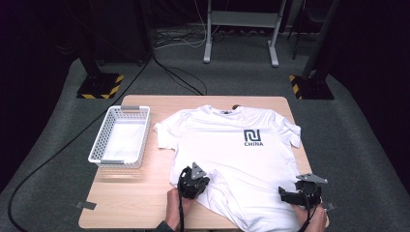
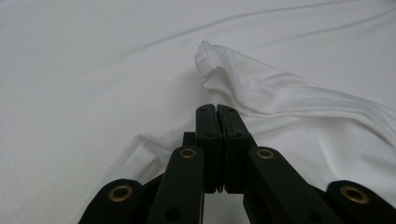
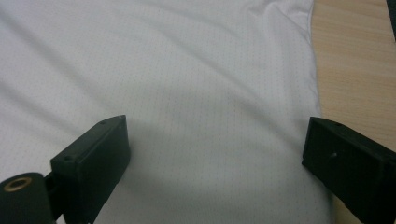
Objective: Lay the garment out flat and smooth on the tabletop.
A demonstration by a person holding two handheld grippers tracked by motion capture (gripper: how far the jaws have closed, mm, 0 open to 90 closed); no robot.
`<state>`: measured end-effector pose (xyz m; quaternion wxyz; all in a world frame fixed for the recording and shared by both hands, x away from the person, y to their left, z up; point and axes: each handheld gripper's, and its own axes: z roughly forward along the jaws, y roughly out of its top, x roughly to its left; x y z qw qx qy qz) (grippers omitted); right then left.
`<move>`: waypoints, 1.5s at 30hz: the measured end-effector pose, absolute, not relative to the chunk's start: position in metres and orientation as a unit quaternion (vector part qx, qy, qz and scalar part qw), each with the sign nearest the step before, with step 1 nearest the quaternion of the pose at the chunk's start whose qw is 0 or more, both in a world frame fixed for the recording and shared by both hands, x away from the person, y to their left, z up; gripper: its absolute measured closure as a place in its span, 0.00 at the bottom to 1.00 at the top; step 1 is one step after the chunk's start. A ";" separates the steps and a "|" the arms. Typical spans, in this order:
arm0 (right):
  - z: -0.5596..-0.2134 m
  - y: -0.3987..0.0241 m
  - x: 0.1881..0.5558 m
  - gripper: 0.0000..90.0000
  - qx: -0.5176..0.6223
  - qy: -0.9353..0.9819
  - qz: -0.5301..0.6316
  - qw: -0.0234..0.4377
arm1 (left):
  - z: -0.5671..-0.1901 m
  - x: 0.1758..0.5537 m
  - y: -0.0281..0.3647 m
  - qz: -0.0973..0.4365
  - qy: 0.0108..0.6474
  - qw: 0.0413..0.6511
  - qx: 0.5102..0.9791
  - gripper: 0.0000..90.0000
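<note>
A white T-shirt (image 1: 227, 145) with a dark "CHINA" print lies spread face up on the wooden table (image 1: 130, 198). My left gripper (image 1: 203, 182) is at the shirt's lower left corner. In the left gripper view its jaws (image 2: 217, 112) are pressed together, shut on the shirt's cloth (image 2: 93, 70), and a hemmed fold (image 2: 243, 79) stands up just beyond the tips. My right gripper (image 1: 295, 195) hovers over the lower right hem. In the right gripper view it (image 3: 215, 140) stands wide open above flat cloth (image 3: 187, 70), with the shirt's side edge near one jaw.
A white mesh basket (image 1: 101, 140) stands on the table's left side, apart from the shirt's sleeve. Bare wood (image 3: 355, 60) runs along the shirt's right edge. Beyond the table are grey carpet, cables and stand bases with yellow-black tape.
</note>
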<state>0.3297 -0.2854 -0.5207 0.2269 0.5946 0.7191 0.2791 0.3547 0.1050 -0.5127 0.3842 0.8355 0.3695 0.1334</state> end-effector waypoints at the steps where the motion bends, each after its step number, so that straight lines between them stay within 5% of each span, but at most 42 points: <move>1: -0.521 -0.285 0.330 0.07 0.595 0.718 0.280 0.228 | -0.512 0.352 0.108 0.133 0.372 0.385 0.834 0.97; 15: -0.520 -0.288 0.327 0.06 0.601 0.717 0.272 0.226 | -0.511 0.256 0.201 0.107 0.421 0.387 0.813 0.96; 21: -0.520 -0.287 0.327 0.05 0.606 0.713 0.266 0.231 | -0.496 0.288 0.192 0.145 0.437 0.417 0.784 0.40; 27: -0.520 -0.287 0.326 0.05 0.608 0.710 0.268 0.231 | -0.512 0.336 0.142 0.136 0.404 0.338 0.839 0.17; 39: -0.520 -0.297 0.327 0.00 0.615 0.713 0.256 0.219 | -0.521 0.273 0.179 0.151 0.360 0.321 0.863 0.12; 45: -0.520 -0.306 0.310 0.00 0.607 0.716 0.261 0.225 | -0.524 0.258 0.214 0.153 0.407 0.345 0.832 0.09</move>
